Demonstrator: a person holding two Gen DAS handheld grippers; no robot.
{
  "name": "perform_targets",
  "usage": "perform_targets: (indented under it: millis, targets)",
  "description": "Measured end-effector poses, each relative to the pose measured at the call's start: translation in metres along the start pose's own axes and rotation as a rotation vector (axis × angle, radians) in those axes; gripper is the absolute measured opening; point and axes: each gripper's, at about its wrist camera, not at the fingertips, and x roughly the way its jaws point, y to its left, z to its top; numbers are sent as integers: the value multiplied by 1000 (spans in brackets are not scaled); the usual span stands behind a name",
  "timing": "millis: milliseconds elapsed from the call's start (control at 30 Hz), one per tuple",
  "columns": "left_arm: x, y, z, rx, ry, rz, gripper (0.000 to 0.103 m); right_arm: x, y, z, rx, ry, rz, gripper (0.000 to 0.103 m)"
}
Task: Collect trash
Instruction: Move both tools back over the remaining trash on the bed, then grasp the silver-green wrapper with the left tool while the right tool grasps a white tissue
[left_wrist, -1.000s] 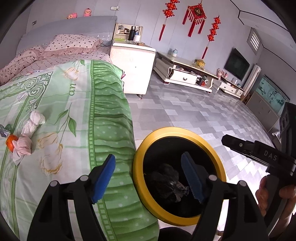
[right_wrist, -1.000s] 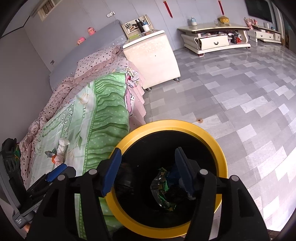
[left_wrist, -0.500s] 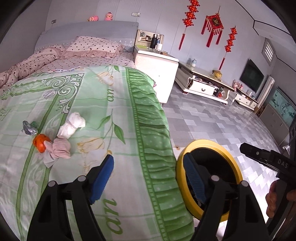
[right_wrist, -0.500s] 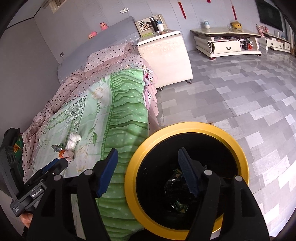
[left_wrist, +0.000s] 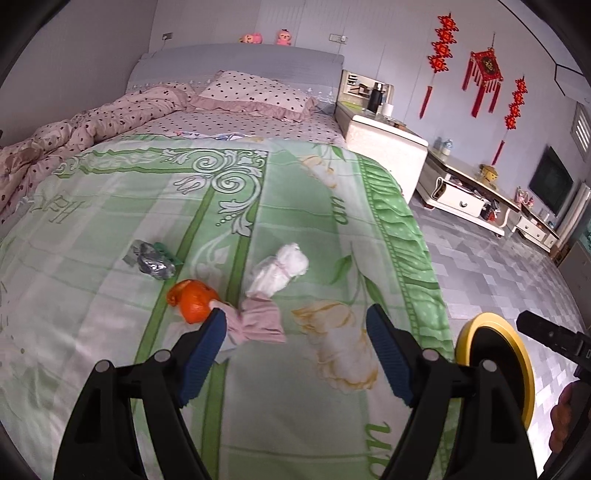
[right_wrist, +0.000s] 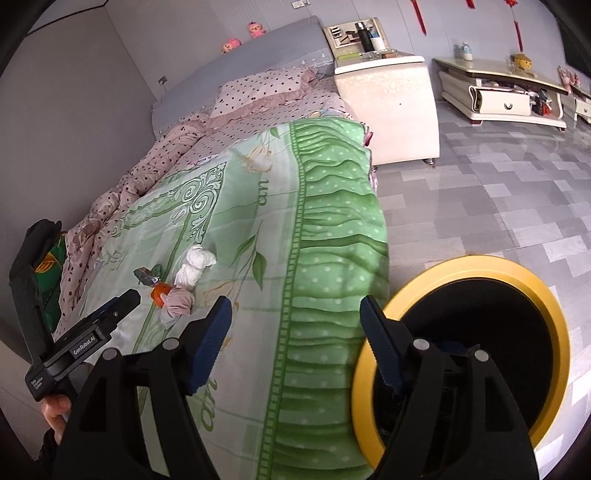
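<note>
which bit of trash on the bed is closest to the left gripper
The pink crumpled tissue, lying just beyond the left gripper. The orange peel, white tissue wad and silver wrapper lie farther.

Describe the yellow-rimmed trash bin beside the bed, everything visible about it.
The round trash bin with a glossy yellow rim stands upright on the grey tiled floor, close beside the hanging green frilled edge of the bedspread; whether they touch cannot be told. Its mouth is open with no lid, and the inside is black and dark, the contents not discernible. The open right gripper hangs in front of its near rim, not touching it.
</note>
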Motion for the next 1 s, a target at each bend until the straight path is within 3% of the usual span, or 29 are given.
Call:
perform_targets:
  millis: [500, 700, 1000]
  targets:
    - [54, 123, 37, -174, 31, 178, 75, 116, 87, 14, -100, 110, 69, 69]
    - [77, 149, 49, -202, 38, 220, 75, 166, 119, 21, -141, 150, 68, 69]
    - [111, 174, 53, -244, 73, 258, 75, 225, 135, 40, -147, 179, 4, 69]
